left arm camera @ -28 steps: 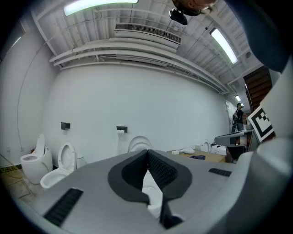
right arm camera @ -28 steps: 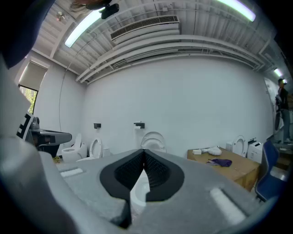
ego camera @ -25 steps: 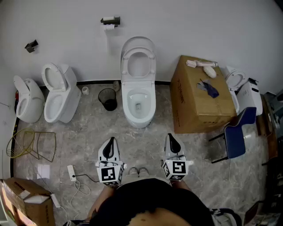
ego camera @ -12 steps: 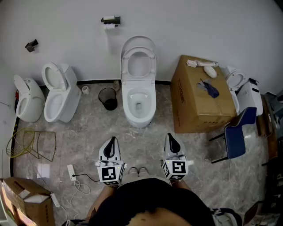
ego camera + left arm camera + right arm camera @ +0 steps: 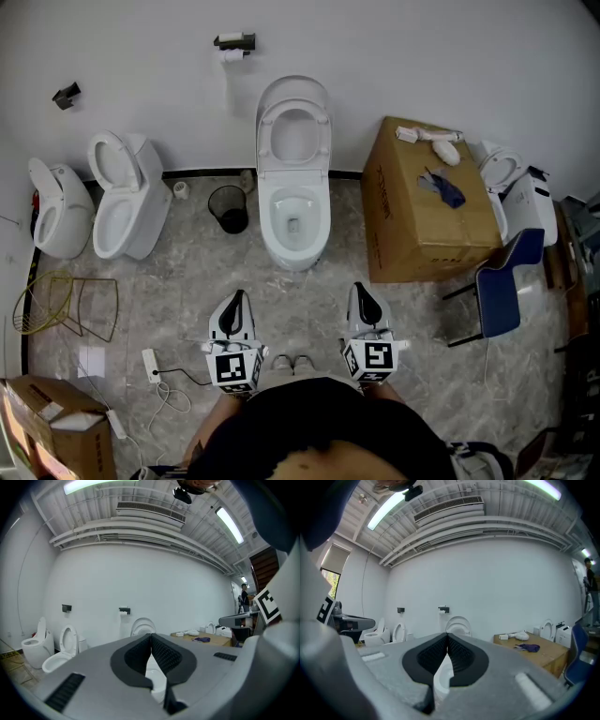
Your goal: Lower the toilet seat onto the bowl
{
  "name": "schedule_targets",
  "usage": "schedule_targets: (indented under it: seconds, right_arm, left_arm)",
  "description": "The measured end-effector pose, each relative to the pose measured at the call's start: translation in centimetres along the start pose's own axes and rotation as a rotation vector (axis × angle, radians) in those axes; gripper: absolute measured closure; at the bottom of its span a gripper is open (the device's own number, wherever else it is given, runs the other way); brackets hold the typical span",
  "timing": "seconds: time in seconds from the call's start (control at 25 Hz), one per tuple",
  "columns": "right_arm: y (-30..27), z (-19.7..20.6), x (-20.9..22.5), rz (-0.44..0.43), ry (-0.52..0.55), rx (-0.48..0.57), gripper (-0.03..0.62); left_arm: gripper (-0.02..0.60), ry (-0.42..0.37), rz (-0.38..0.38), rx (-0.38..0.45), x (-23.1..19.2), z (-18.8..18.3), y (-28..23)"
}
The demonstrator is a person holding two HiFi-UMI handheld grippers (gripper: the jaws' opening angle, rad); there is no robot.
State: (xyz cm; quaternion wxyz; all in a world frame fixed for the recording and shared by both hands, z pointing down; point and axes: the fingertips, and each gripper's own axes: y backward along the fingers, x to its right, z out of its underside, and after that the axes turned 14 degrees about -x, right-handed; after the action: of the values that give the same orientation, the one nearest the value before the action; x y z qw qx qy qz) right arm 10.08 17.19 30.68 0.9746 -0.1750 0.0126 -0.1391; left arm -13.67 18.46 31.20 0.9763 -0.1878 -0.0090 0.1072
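Observation:
A white toilet stands against the far wall, its seat (image 5: 294, 133) and lid (image 5: 293, 89) raised upright above the open bowl (image 5: 294, 217). Both grippers hover well short of it, near the person's body. My left gripper (image 5: 237, 301) points at the bowl's left side, jaws shut and empty. The right gripper (image 5: 363, 292) points at its right side, also shut with nothing held. In the left gripper view the raised seat (image 5: 142, 626) peeks over the closed jaws; in the right gripper view the seat (image 5: 458, 625) shows likewise.
Left of the toilet sit a black bin (image 5: 228, 208) and two more toilets (image 5: 122, 192), (image 5: 56, 210). A large cardboard box (image 5: 429, 202) stands right of it, a blue chair (image 5: 502, 283) beyond. A wire rack (image 5: 61, 305), a cable (image 5: 169, 384) and a smaller box (image 5: 52, 427) lie at the lower left.

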Motion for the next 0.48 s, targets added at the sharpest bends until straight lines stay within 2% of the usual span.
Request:
schedule_targets:
  seconds: [0.16, 0.28, 0.4, 0.44, 0.48]
  right_arm:
    - [-0.23, -0.04, -0.06, -0.006, -0.003, 0.013, 0.566]
    - [-0.37, 0.00, 0.13, 0.000, -0.020, 0.012, 0.559]
    - [-0.52, 0.01, 0.09, -0.009, -0.031, 0.015, 0.551]
    - [-0.59, 0.06, 0.05, -0.016, -0.037, 0.016, 0.548]
    - [-0.67, 0.10, 0.04, -0.023, -0.043, 0.019, 0.530]
  left_arm:
    - [0.577, -0.006, 0.007, 0.022, 0.08, -0.49, -0.34]
    - [0.576, -0.006, 0.009, 0.002, -0.04, 0.03, -0.54]
    - [0.574, 0.025, 0.021, 0.024, -0.14, -0.34, -0.54]
    - [0.548, 0.040, 0.031, 0.032, -0.07, -0.40, -0.61]
    - [0.438, 0.051, 0.041, 0.036, 0.05, -0.40, -0.76]
